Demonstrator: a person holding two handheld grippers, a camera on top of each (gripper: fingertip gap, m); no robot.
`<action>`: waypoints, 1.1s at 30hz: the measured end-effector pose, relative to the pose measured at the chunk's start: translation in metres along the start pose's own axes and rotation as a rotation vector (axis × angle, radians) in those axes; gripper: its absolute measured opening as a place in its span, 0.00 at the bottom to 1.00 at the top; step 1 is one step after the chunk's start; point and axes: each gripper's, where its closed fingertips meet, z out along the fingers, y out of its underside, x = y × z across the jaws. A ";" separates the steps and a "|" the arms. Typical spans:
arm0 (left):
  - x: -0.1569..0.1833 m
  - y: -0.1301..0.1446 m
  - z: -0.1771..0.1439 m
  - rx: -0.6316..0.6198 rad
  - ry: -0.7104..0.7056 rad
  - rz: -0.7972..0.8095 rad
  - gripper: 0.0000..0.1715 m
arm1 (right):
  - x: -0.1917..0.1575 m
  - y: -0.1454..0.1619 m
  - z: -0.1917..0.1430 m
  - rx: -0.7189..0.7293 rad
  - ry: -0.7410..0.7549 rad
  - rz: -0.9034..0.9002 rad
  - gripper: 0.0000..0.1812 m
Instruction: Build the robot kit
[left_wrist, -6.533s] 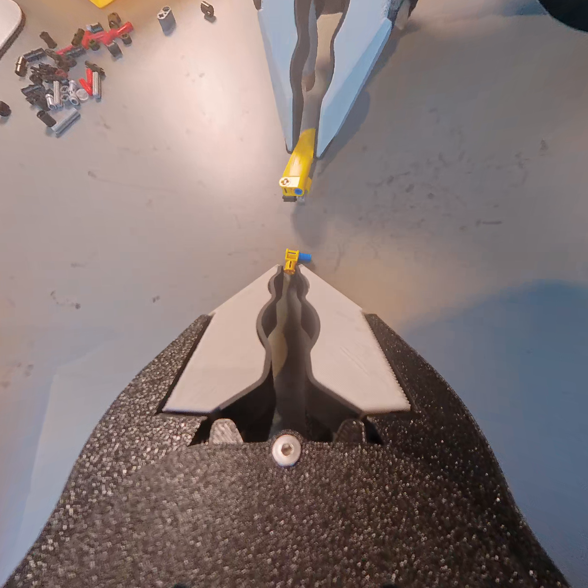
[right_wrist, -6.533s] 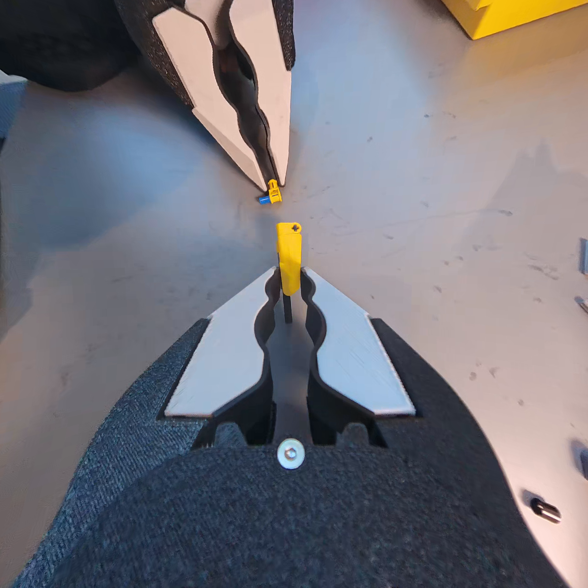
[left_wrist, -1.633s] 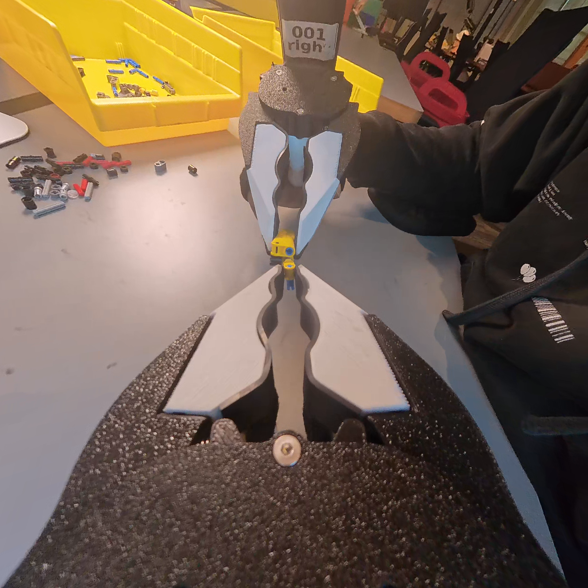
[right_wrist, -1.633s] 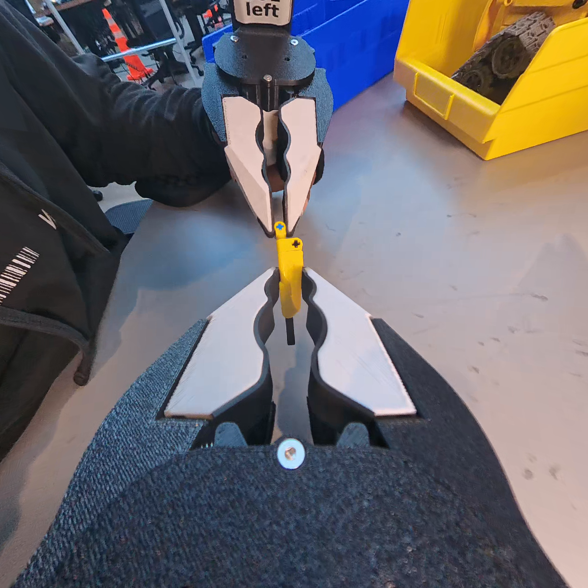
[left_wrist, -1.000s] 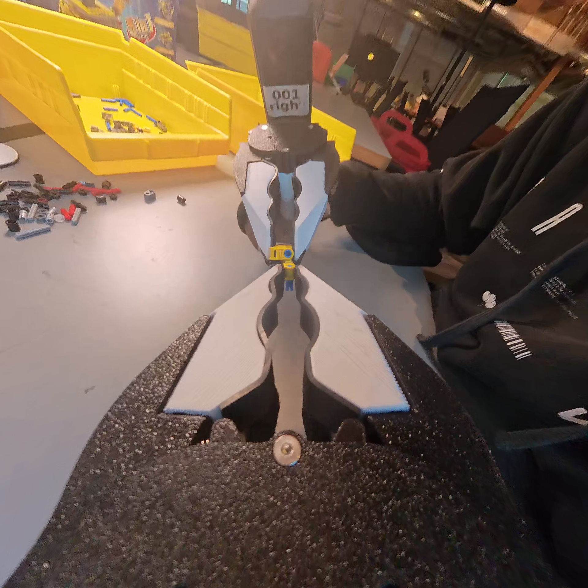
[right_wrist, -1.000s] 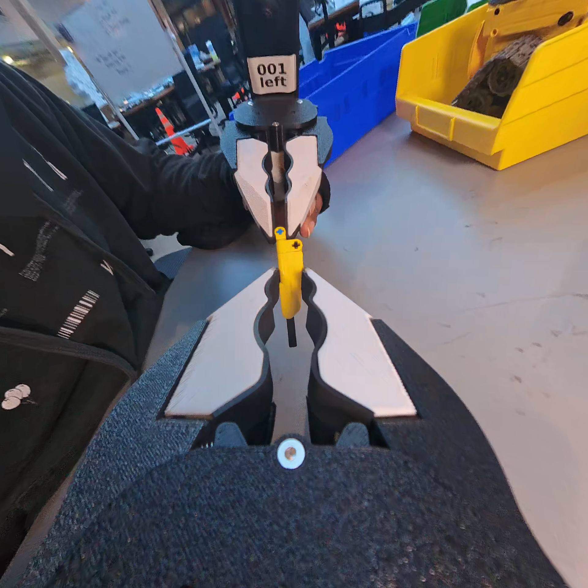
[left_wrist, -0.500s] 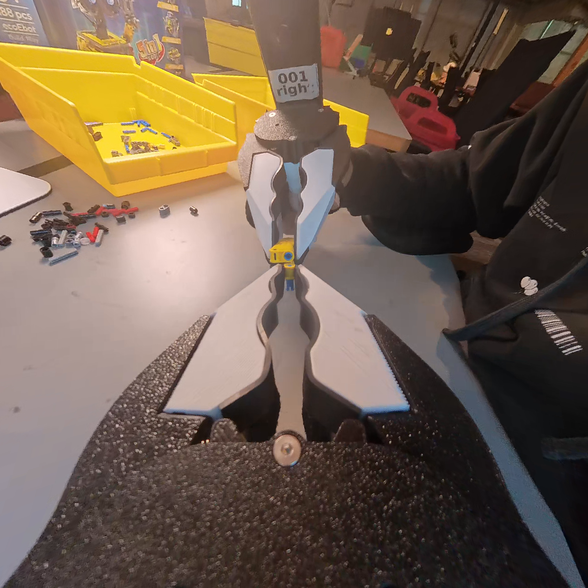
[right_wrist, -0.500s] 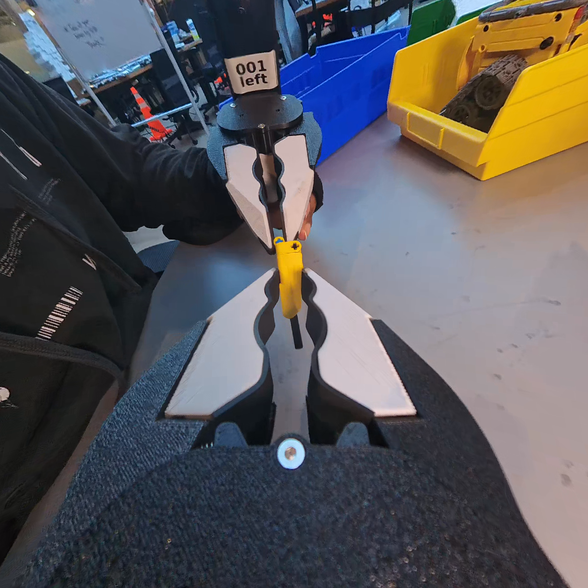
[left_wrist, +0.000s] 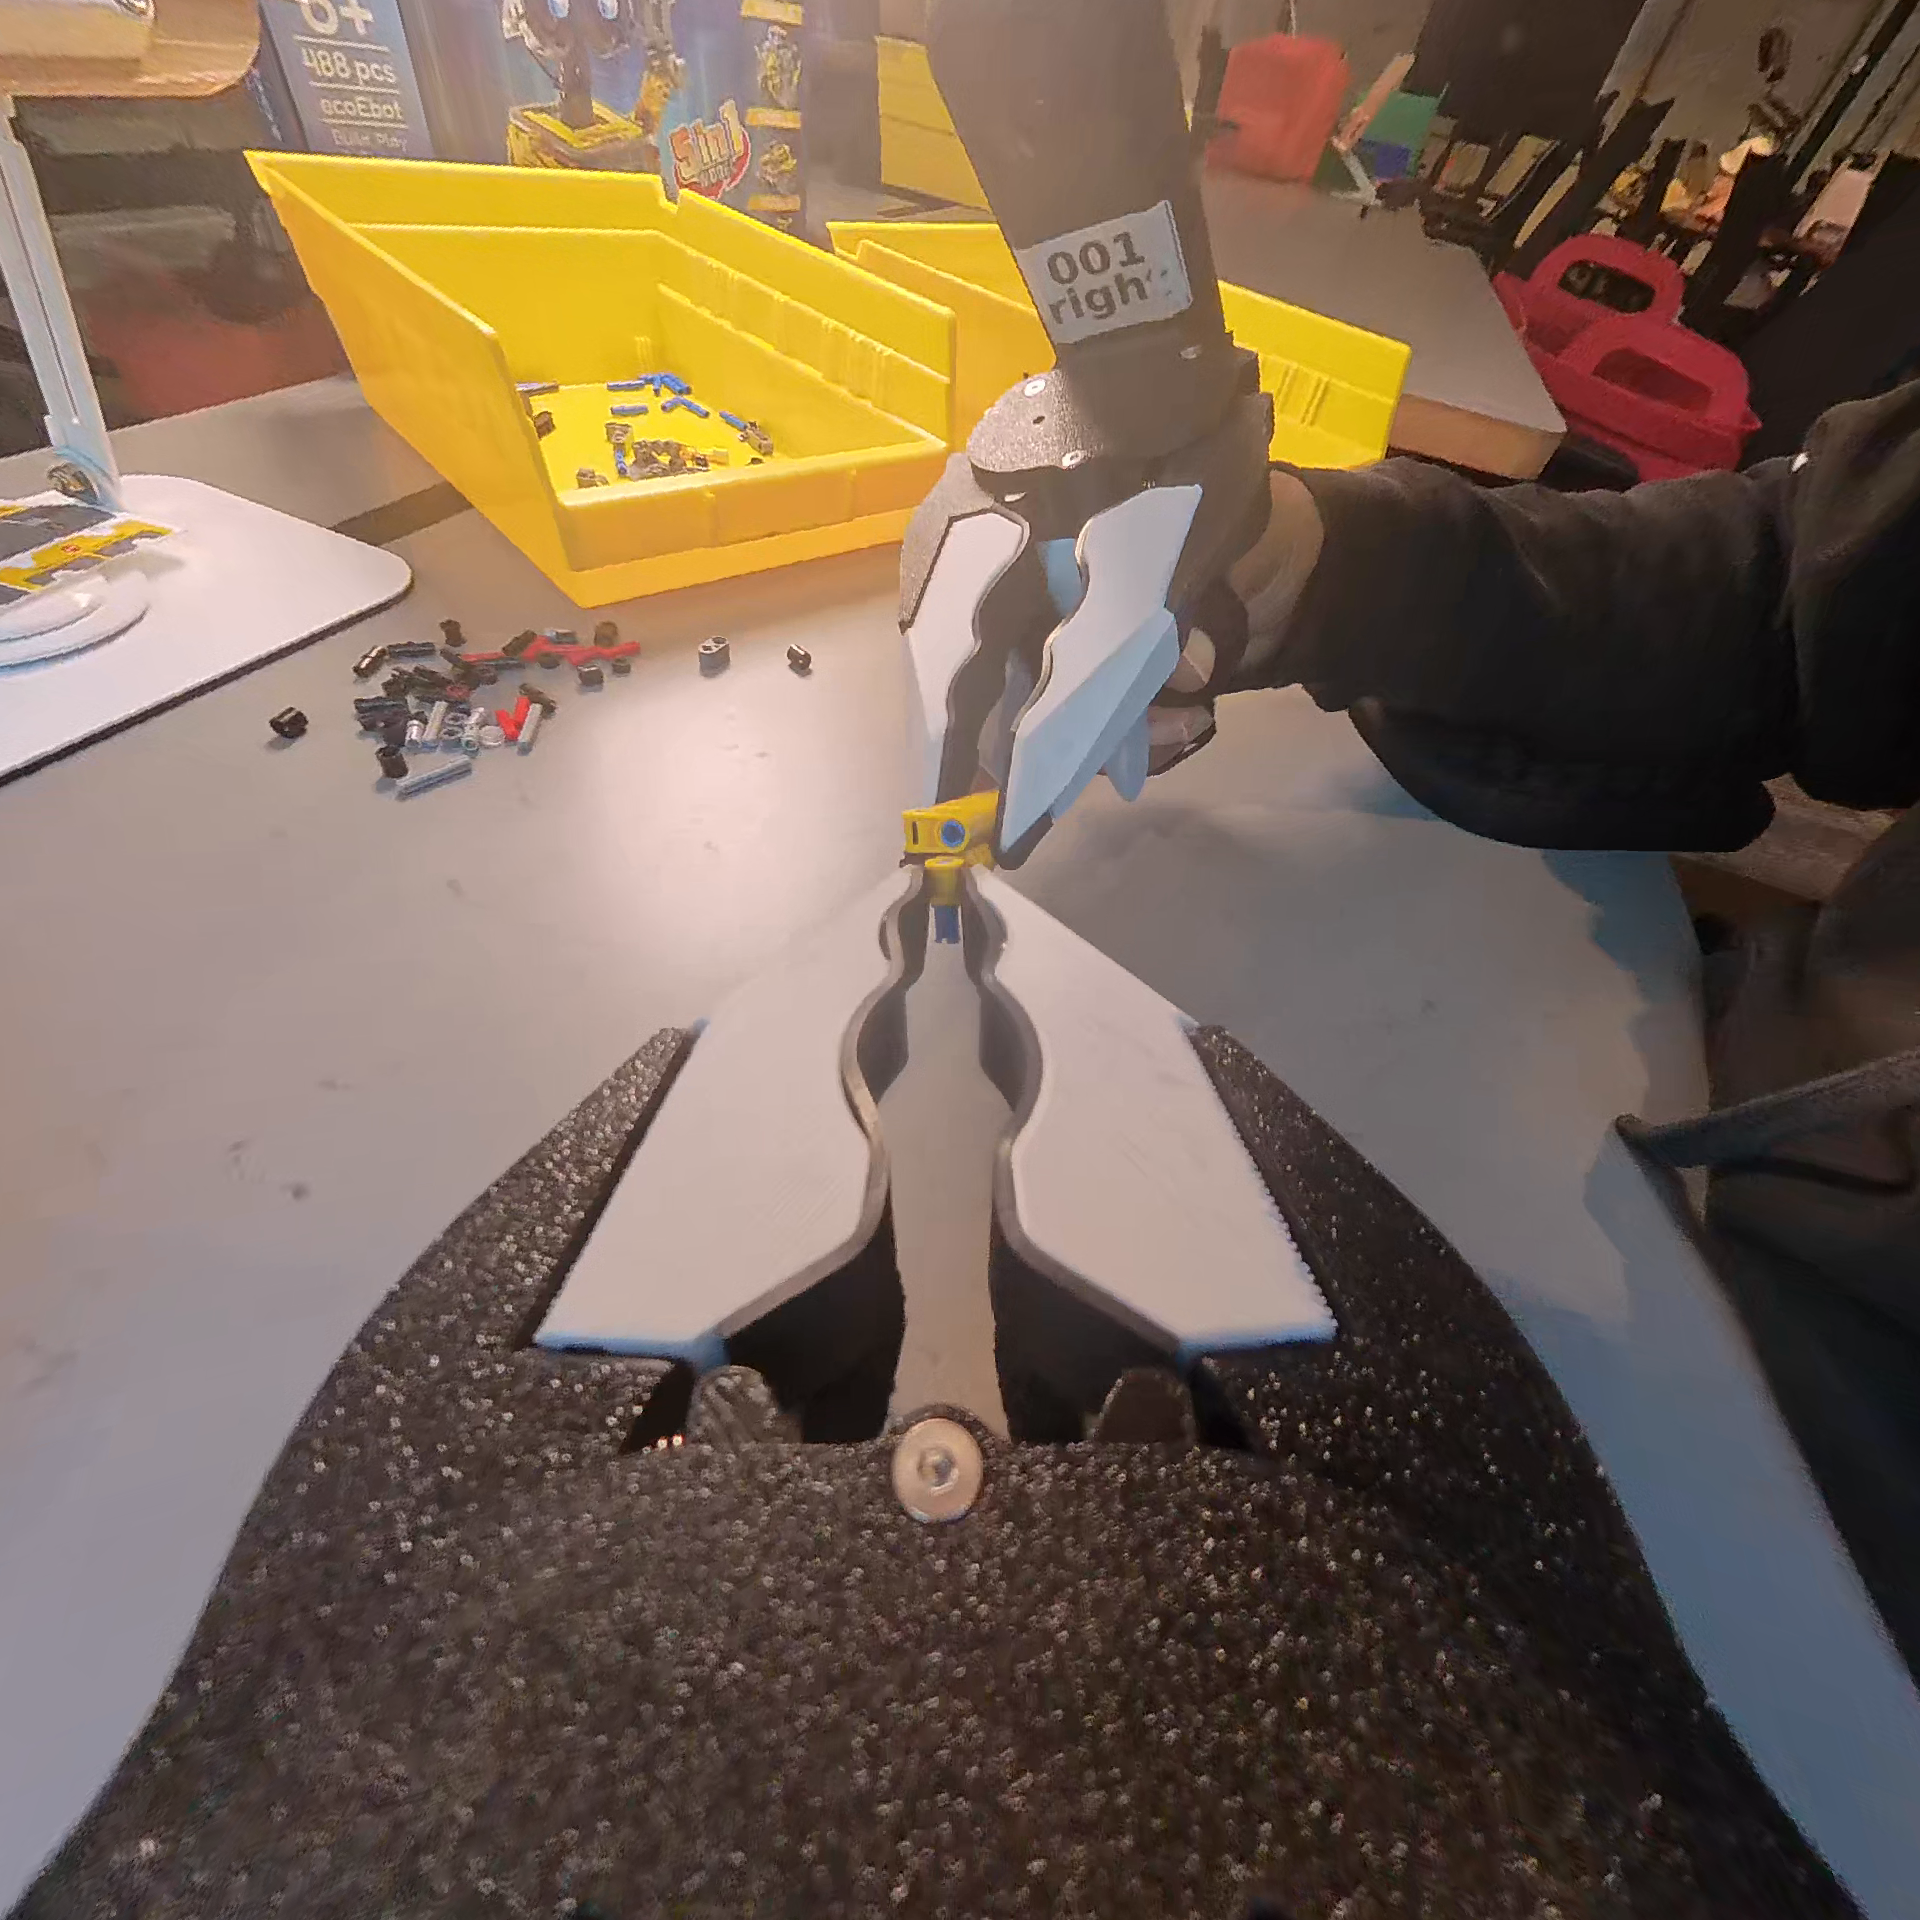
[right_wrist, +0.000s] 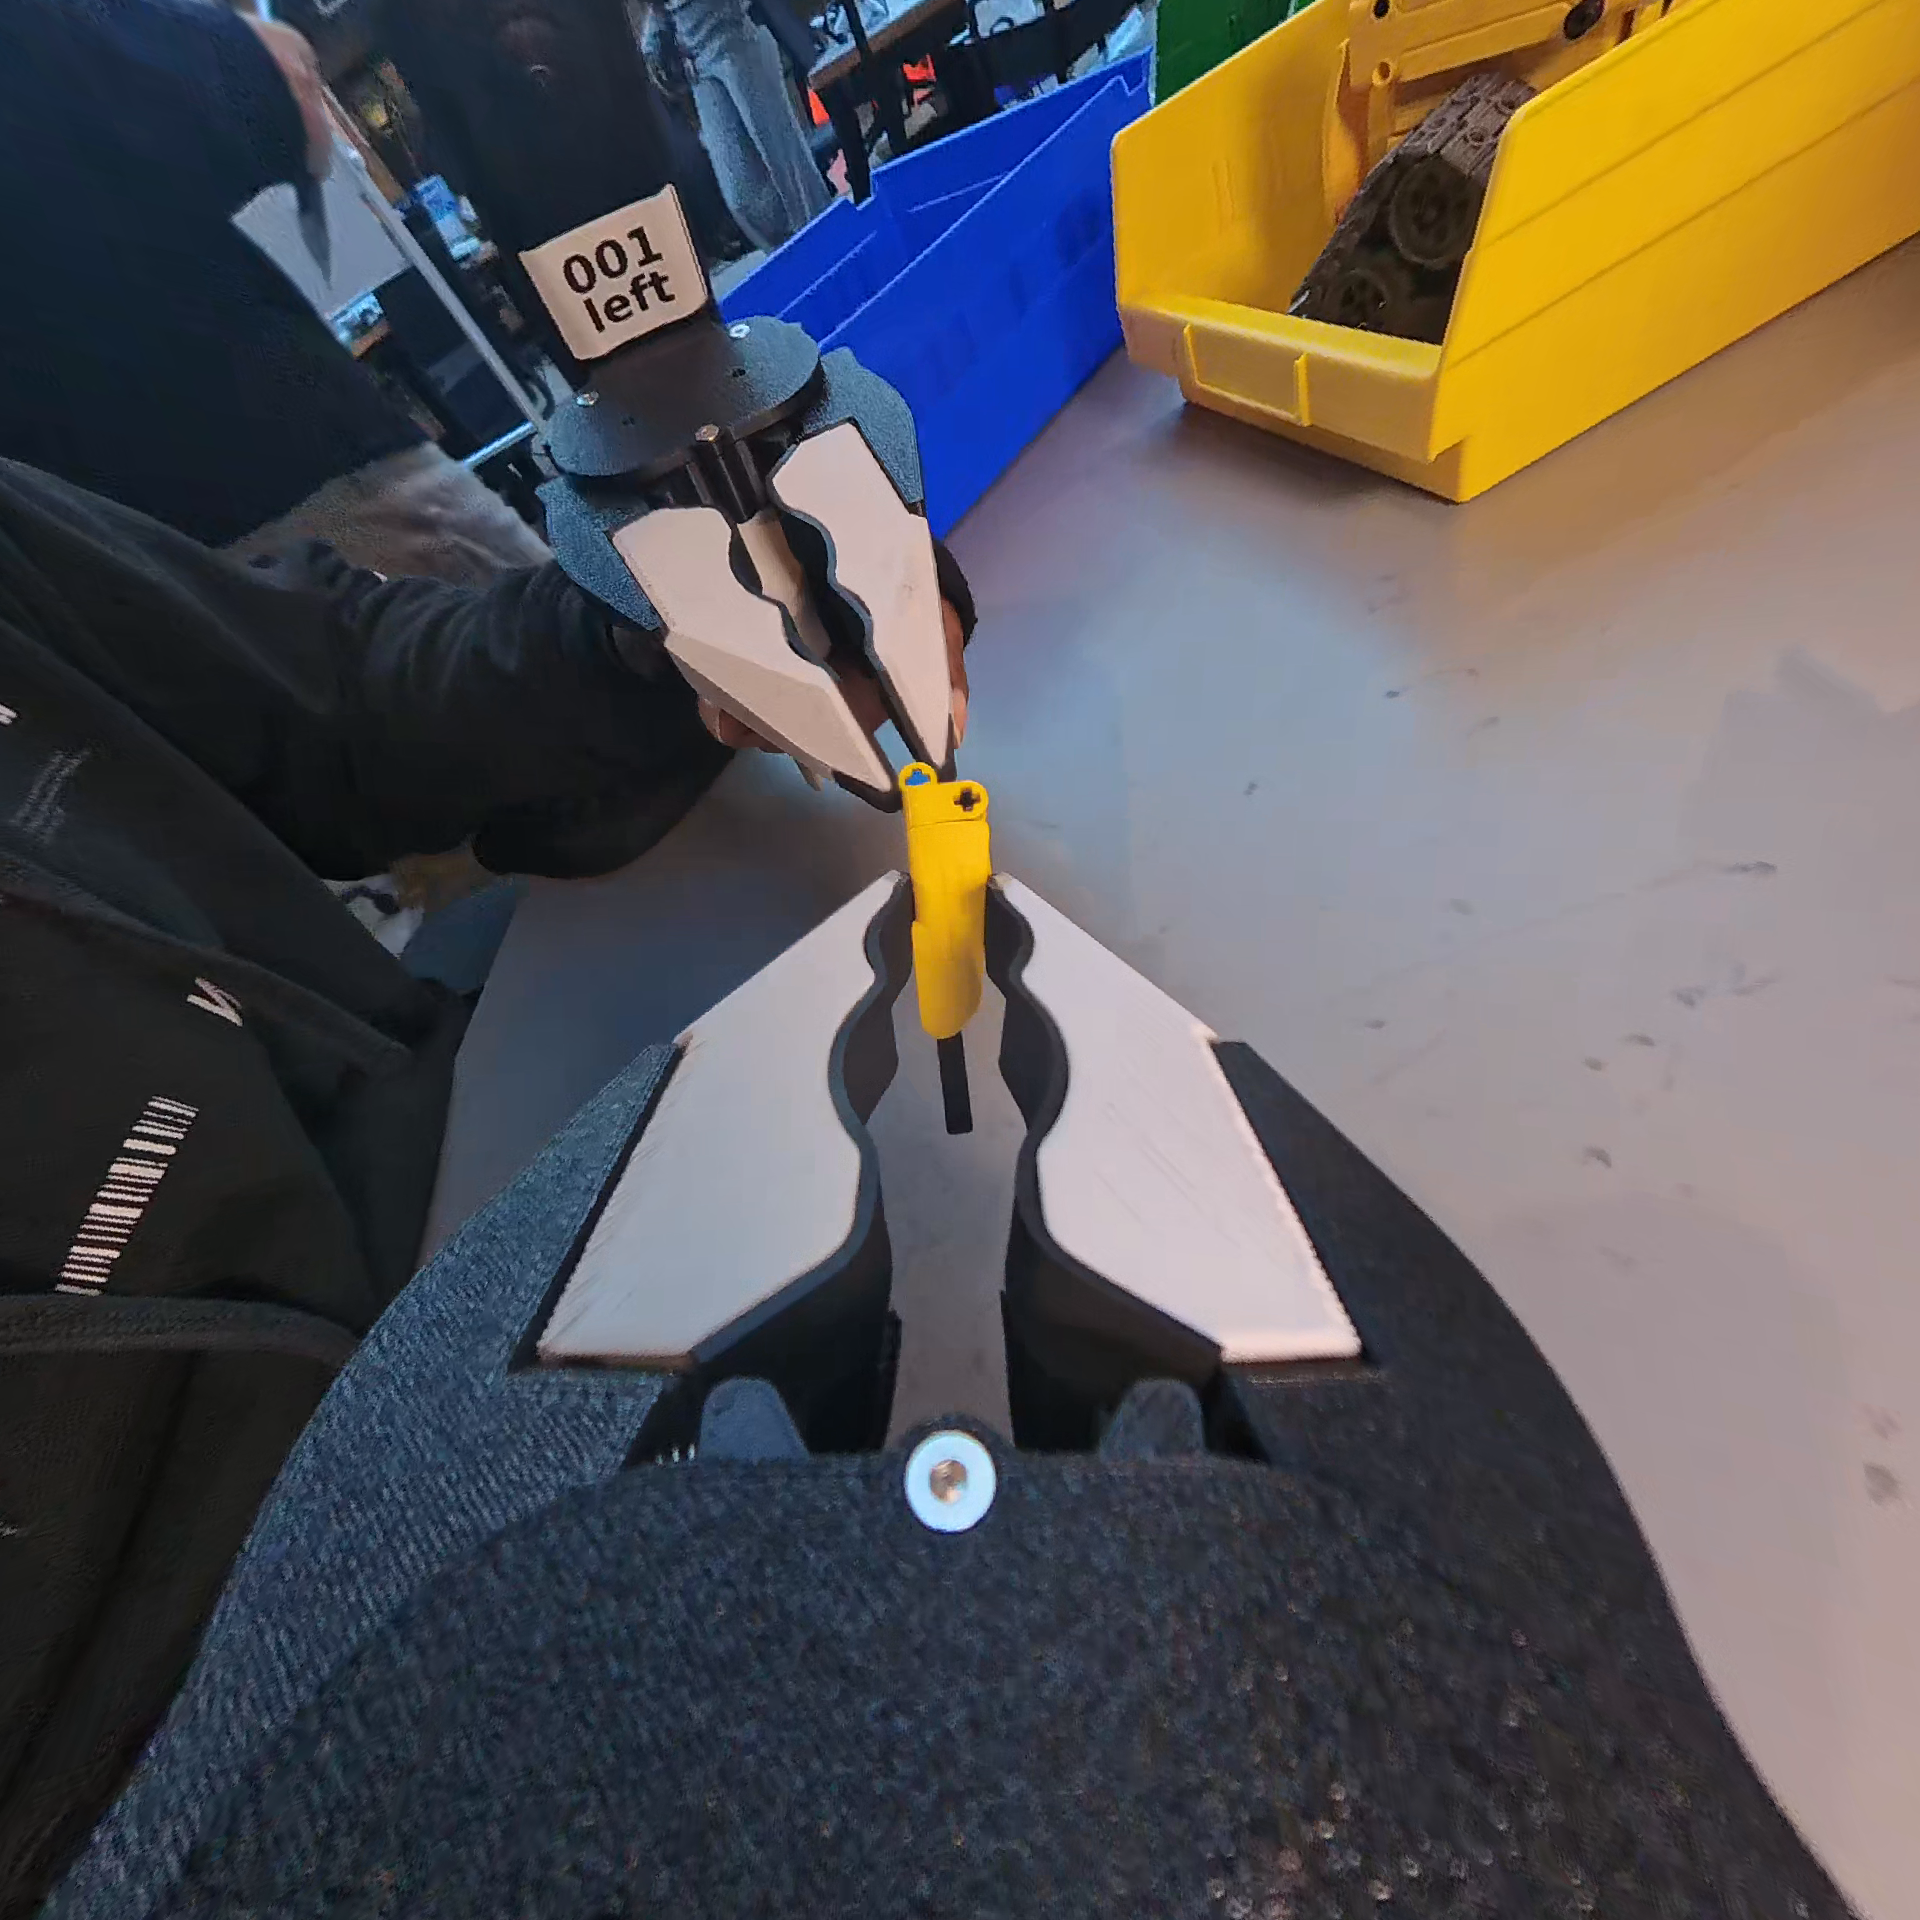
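Gripping tip to tip above table (left_wrist: 312, 1039): left gripper (left_wrist: 943, 891) clamps small yellow connector (left_wrist: 943, 878); right gripper (right_wrist: 948, 894) clamps yellow beam (right_wrist: 943, 914). White-labelled handles; table's near edge close.

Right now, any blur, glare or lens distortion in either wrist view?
Left wrist view: fisheye bends the table edges; the yellow bin is sharp; motion blur at the frame's lower corners. Right wrist view: the yellow piece is sharp; soft sheen on the table, no harsh glare.
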 end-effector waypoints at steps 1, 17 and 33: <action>0.000 0.000 0.001 -0.007 -0.009 0.013 0.03 | 0.000 0.000 -0.001 0.003 0.003 0.006 0.07; -0.006 -0.002 0.007 0.017 -0.060 -0.029 0.02 | 0.007 -0.003 -0.003 0.041 0.057 0.053 0.07; 0.008 0.005 0.005 0.000 0.051 0.060 0.03 | -0.008 0.000 -0.003 0.045 -0.091 0.153 0.07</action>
